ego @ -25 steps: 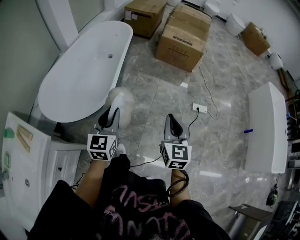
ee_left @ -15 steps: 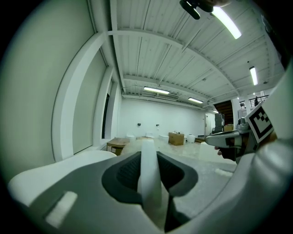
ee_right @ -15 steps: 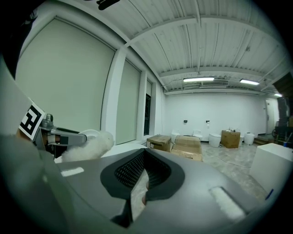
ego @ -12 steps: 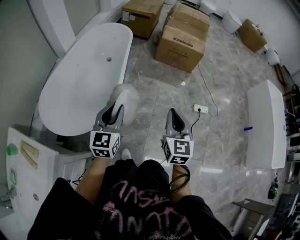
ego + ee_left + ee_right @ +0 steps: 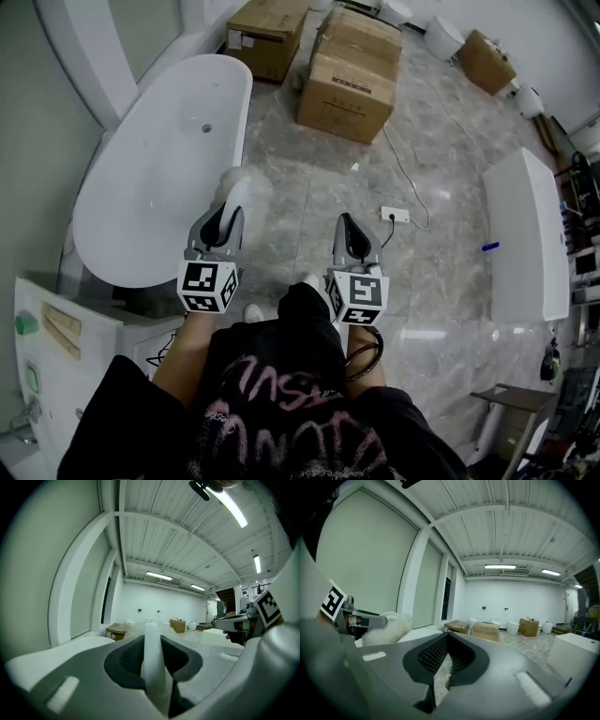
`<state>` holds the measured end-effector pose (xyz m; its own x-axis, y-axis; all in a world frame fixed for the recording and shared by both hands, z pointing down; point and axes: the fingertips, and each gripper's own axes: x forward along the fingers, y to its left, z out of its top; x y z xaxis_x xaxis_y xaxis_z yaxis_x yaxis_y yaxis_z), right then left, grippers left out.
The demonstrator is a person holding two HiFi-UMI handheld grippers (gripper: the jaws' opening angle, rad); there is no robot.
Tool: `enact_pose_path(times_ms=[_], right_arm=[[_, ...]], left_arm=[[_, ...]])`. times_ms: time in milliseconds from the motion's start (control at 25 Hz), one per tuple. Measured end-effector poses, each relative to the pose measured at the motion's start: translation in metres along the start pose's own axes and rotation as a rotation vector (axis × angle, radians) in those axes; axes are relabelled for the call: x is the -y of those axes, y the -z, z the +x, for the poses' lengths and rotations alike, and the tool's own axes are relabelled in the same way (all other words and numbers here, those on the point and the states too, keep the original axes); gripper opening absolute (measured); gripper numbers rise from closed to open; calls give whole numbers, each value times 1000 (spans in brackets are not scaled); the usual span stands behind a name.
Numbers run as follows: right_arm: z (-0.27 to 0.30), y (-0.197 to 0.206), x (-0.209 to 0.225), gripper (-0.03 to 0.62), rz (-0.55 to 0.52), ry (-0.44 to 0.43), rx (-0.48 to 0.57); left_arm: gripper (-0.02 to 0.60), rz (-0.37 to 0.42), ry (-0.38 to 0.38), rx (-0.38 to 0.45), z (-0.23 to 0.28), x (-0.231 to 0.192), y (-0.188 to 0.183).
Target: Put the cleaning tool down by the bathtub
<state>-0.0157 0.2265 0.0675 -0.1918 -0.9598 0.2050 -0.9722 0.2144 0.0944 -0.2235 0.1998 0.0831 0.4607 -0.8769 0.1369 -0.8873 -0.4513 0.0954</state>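
My left gripper (image 5: 225, 217) is shut on the white handle (image 5: 153, 663) of the cleaning tool, whose fluffy white head (image 5: 246, 191) sticks out ahead of the jaws, above the floor beside the white bathtub (image 5: 150, 178). In the right gripper view the same fluffy head (image 5: 389, 630) shows at the left. My right gripper (image 5: 353, 236) hangs level with the left one, to its right over the marble floor, shut with nothing between its jaws (image 5: 440, 677). Both are held out in front of the person's body.
Cardboard boxes (image 5: 352, 70) stand on the floor beyond the tub. A white power strip (image 5: 396, 215) and its cable lie right of the grippers. A long white block (image 5: 527, 234) bearing a blue pen stands at the right, a white cabinet (image 5: 56, 337) at the lower left.
The view has shifted forward a little toward the tub's side. Both grippers keep their pose, the left still holding the tool.
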Motion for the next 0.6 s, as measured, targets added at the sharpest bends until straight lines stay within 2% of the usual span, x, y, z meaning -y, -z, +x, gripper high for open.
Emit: enact_pose_path(times_ms=[320,600], right_arm=[[15,5,1,14,-5,16,13],[37,13,1,14,24,-4,8]], left_arm=[[88,25,22,17,14,-5,-1],[88,30,24,5,30,-14,5]])
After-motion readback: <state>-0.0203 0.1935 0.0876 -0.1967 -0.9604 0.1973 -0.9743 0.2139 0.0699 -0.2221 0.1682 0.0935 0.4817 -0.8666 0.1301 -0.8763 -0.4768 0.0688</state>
